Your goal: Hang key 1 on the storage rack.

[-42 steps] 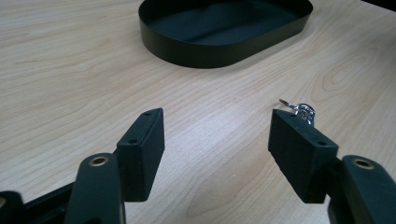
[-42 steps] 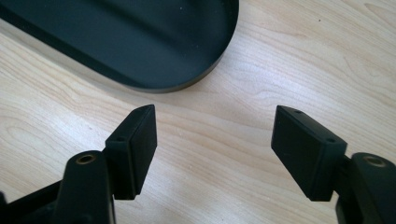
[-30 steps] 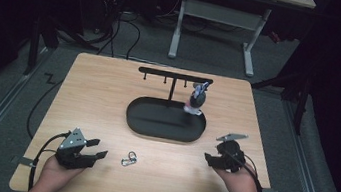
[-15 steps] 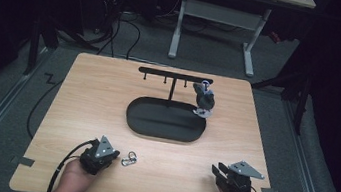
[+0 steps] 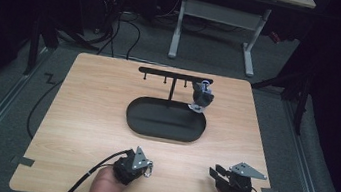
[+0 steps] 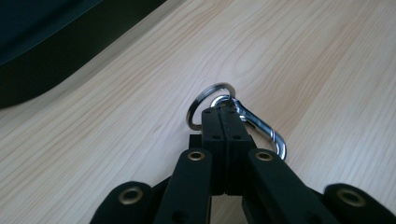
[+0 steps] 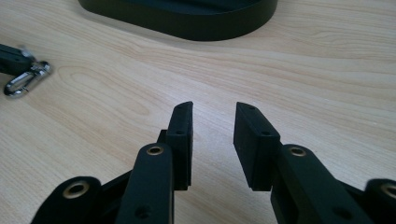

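Observation:
A small metal carabiner [image 6: 262,129] with a key ring [image 6: 196,106] lies on the wooden table near the front edge. My left gripper [image 6: 223,110] is shut on it, jaws pressed together where ring and clip join. In the high view the left gripper [image 5: 147,165] sits at front centre-left with the carabiner [image 5: 149,169] at its tip. My right gripper [image 5: 216,172] rests at the front right, open. Its jaws [image 7: 212,116] have just been closing partway, with bare wood between them. The right gripper view also catches the carabiner [image 7: 22,80] at far left.
A black oval tray [image 5: 164,125] with a hook rack [image 5: 174,75] on a post stands mid-table. A grey bundle [image 5: 202,99] hangs from the rack's right end. Cables and a desk frame [image 5: 217,17] lie on the floor beyond.
The left hand slid right to the carabiner and its jaws shut on it. The right hand drew back toward the front edge and its jaws narrowed.

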